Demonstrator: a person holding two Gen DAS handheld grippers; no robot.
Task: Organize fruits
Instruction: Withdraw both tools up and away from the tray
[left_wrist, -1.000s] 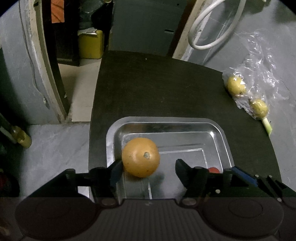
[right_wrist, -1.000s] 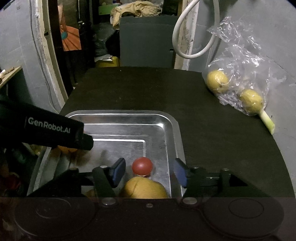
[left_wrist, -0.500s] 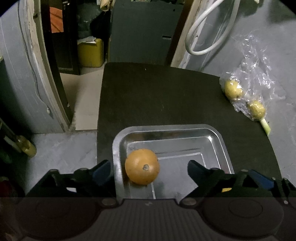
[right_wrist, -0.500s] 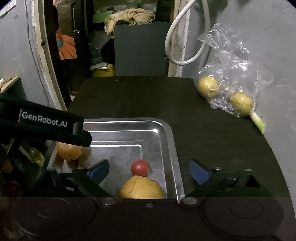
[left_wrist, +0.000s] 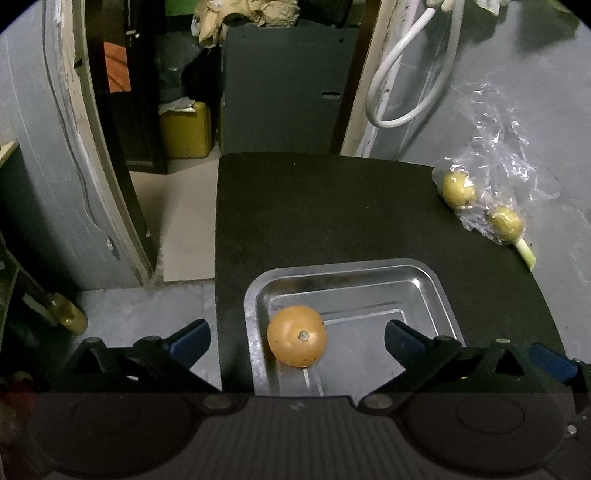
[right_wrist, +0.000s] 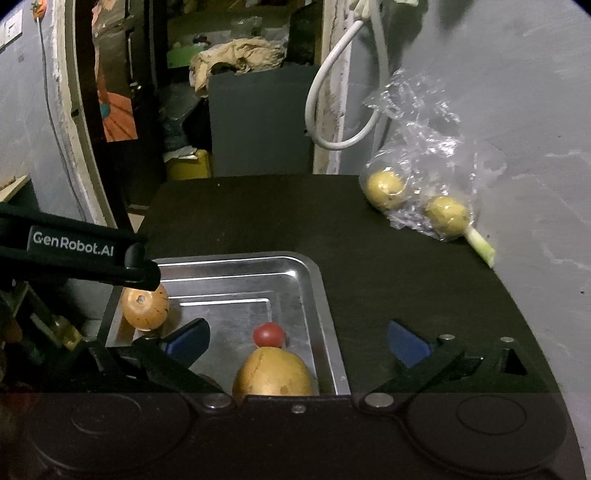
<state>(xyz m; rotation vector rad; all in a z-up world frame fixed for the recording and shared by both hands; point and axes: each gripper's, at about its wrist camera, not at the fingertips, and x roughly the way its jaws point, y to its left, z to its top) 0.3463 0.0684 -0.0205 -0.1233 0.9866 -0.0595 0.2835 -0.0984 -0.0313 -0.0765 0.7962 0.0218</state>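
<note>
Spread wide now, both sets of jaws, where a second ago stood narrower and close about the fruit; drawn back and raised from the tray as well. Left gripper (left_wrist: 297, 338) gaping, pinching nothing, left finger out past the tray's left rim, right finger over the tray floor. Right gripper (right_wrist: 297, 341) likewise gaping and empty, left finger over the tray, right finger out over the dark bench (right_wrist: 369, 236) past the tray's right rim. Inside the metal tray (left_wrist: 439, 291), lying free: an orange fruit (left_wrist: 297, 341) against the left wall, a small red fruit (right_wrist: 269, 334) near the middle front, and a larger yellow-orange fruit (right_wrist: 273, 374) just before it at the near edge, touching or nearly so. Well apart from the tray, at the bench's far right corner against the grey wall: a clear plastic bag (right_wrist: 424, 147) with two yellow fruits (right_wrist: 384, 186) inside, a pale green stalk (right_wrist: 480, 245) poking out beside it.
</note>
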